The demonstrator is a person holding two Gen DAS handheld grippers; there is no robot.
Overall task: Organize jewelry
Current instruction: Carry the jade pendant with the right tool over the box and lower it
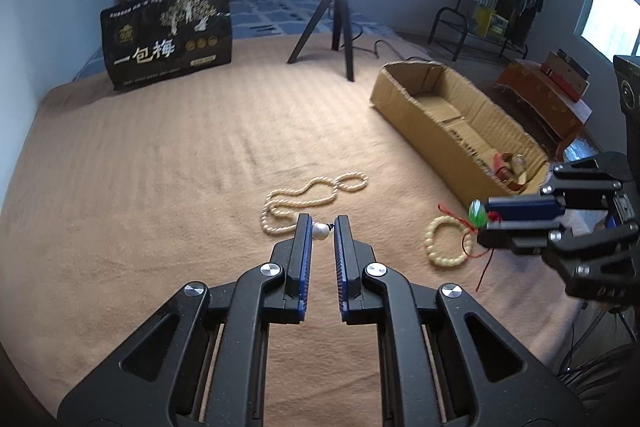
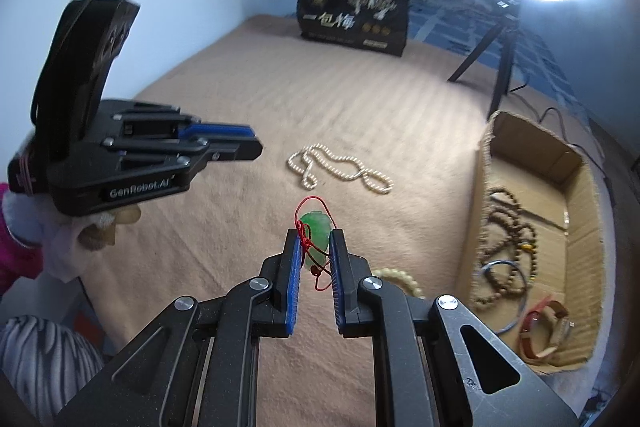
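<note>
My left gripper point(image 1: 322, 227) is shut on a white pearl point(image 1: 320, 231) above the tan blanket; it also shows in the right wrist view point(image 2: 240, 143). My right gripper point(image 2: 316, 247) is shut on a green jade pendant point(image 2: 317, 231) with a red cord, held above the blanket; it shows in the left wrist view point(image 1: 482, 218) too. A long cream bead necklace point(image 1: 312, 197) lies on the blanket beyond the left gripper, also seen in the right wrist view point(image 2: 340, 169). A cream bead bracelet point(image 1: 448, 241) lies under the pendant.
An open cardboard box point(image 2: 576, 227) at the right holds dark bead strands point(image 2: 508, 251), a blue ring and a red-strapped watch point(image 2: 544, 327). A black snack bag point(image 1: 168, 35) and a ring-light tripod point(image 1: 332, 27) stand at the back.
</note>
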